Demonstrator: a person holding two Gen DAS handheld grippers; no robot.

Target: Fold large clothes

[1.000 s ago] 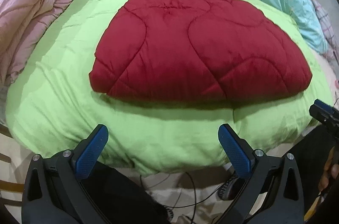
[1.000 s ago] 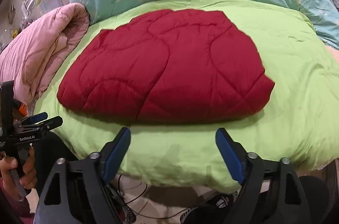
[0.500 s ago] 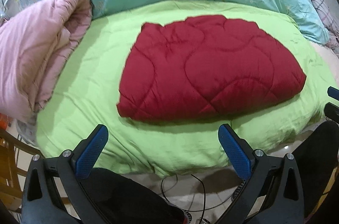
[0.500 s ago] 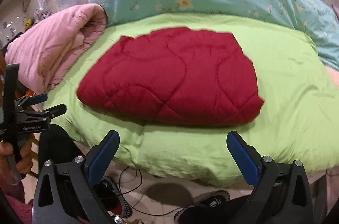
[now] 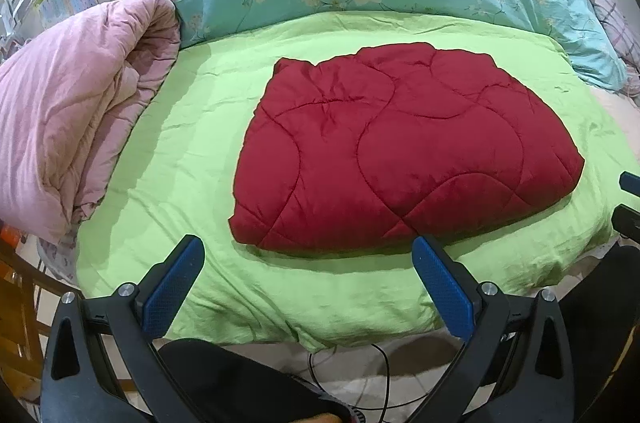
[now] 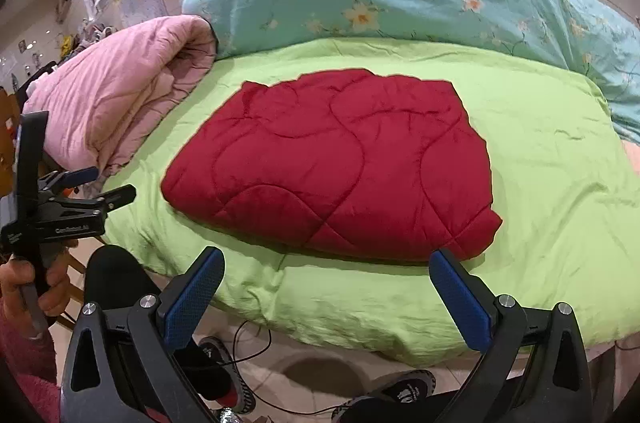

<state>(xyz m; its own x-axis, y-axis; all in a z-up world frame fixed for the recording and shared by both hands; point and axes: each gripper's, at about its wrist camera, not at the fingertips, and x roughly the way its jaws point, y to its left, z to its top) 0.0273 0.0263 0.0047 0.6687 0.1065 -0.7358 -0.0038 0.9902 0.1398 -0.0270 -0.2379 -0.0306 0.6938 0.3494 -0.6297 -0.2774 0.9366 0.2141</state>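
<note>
Red quilt [image 5: 404, 151], one, folded on one green cover [image 5: 192, 127]. Left gripper [image 5: 308, 265] and right gripper [image 6: 327, 273] both gape empty. Only the right view shows a hand [image 6: 28, 283].

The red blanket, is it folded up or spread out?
Folded. The red blanket lies as a thick, compact pad with rounded doubled edges on the green sheet.

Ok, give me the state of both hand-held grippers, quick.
Left hand-held gripper: open, holding nothing; red quilt lies ahead on the bed.
Right hand-held gripper: open wide, holding nothing.
</note>
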